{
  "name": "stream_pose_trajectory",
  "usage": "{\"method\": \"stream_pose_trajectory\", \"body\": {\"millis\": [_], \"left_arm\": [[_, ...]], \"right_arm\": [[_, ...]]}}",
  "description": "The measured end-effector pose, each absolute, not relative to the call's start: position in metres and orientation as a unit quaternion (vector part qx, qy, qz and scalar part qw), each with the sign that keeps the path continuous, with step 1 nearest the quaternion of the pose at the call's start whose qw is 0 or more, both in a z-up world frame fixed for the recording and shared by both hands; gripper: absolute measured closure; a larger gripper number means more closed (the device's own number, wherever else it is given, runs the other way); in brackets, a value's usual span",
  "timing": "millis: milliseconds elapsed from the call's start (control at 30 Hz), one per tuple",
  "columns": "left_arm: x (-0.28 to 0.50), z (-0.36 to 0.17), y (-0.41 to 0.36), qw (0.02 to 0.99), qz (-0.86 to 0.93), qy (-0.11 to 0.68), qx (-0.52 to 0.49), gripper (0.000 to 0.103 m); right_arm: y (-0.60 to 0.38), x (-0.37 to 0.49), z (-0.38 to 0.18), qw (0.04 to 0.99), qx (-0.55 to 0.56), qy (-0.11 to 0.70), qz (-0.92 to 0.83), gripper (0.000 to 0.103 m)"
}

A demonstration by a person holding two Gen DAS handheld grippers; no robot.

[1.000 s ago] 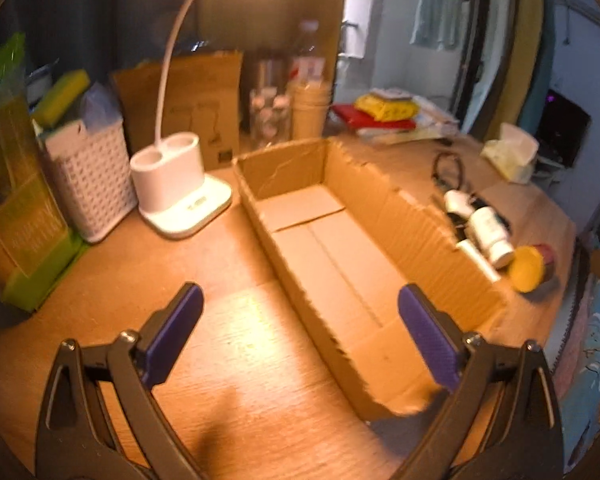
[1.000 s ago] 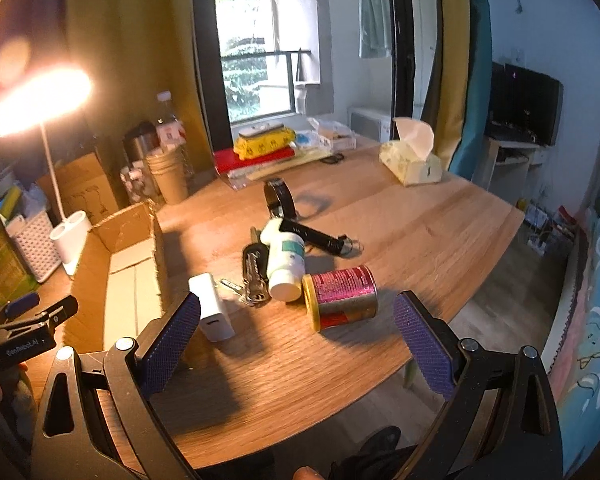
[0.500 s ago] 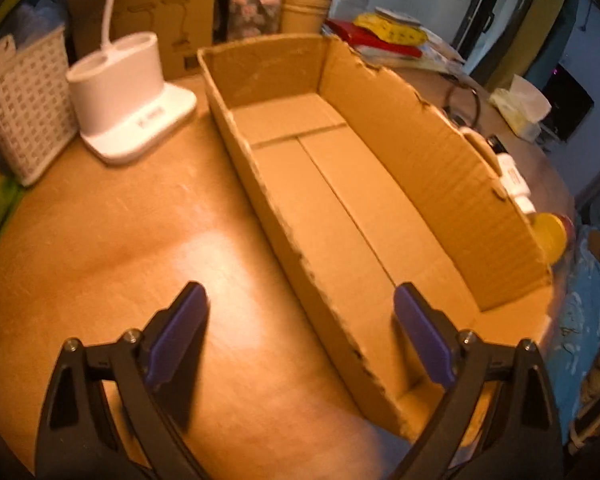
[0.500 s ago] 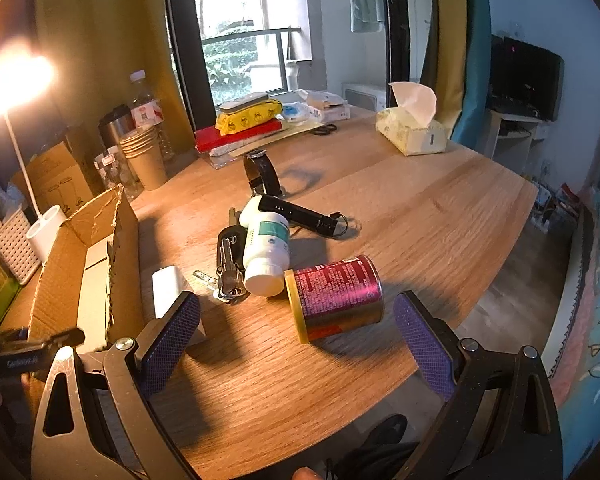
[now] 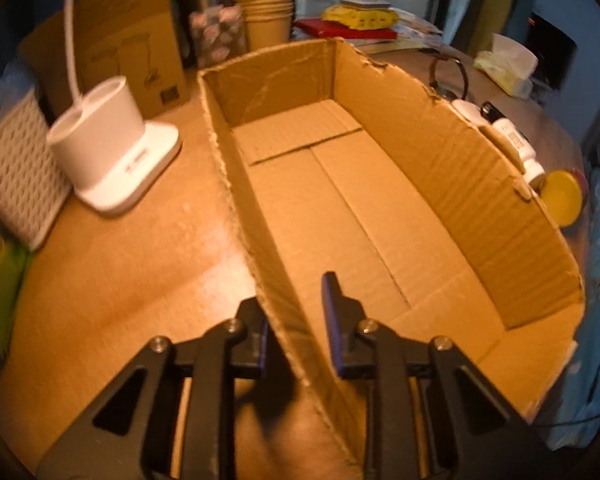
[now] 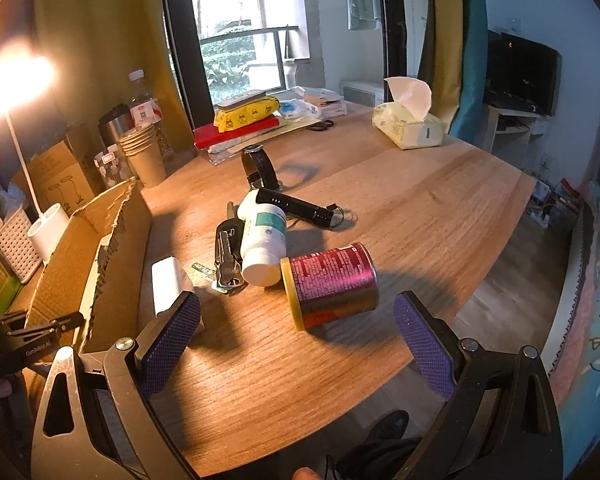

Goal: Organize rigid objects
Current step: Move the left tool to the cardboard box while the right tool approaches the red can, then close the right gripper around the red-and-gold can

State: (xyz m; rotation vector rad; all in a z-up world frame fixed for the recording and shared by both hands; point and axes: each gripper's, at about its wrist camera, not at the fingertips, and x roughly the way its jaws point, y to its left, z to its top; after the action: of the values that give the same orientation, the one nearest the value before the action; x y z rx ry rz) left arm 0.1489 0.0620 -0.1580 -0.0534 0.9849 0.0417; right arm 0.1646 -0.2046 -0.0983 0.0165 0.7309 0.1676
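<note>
An empty open cardboard box lies on the wooden table; it also shows in the right wrist view. My left gripper is closed over the box's near left wall, one finger on each side. My right gripper is open and empty, just in front of a magenta can lying on its side. Beyond the can lie a white pill bottle, a key bunch, a black flashlight, a watch and a white charger.
A white lamp base, a white basket and a brown carton stand left of the box. Paper cups, a bottle, books and a tissue box stand at the back. The table edge runs close on the right.
My left gripper moved forward to the box and its fingers closed from wide open onto the near left wall. My right gripper came closer to the can.
</note>
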Motion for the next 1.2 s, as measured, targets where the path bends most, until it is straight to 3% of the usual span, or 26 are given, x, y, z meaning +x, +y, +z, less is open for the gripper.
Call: {"method": "stream_pose_trajectory", "body": {"millis": [367,1200], "left_arm": [[0.171,-0.161,0.065,0.895,-0.066,0.441,0.023,0.081],[0.182,-0.162,0.073,0.899,-0.093,0.428,-0.015,0.081]], "right_arm": [[-0.197,0.161,-0.102,0.929,-0.004,0.363,0.076,0.004],[-0.201,0.199,-0.119,0.931,-0.07,0.352,0.065,0.004]]}}
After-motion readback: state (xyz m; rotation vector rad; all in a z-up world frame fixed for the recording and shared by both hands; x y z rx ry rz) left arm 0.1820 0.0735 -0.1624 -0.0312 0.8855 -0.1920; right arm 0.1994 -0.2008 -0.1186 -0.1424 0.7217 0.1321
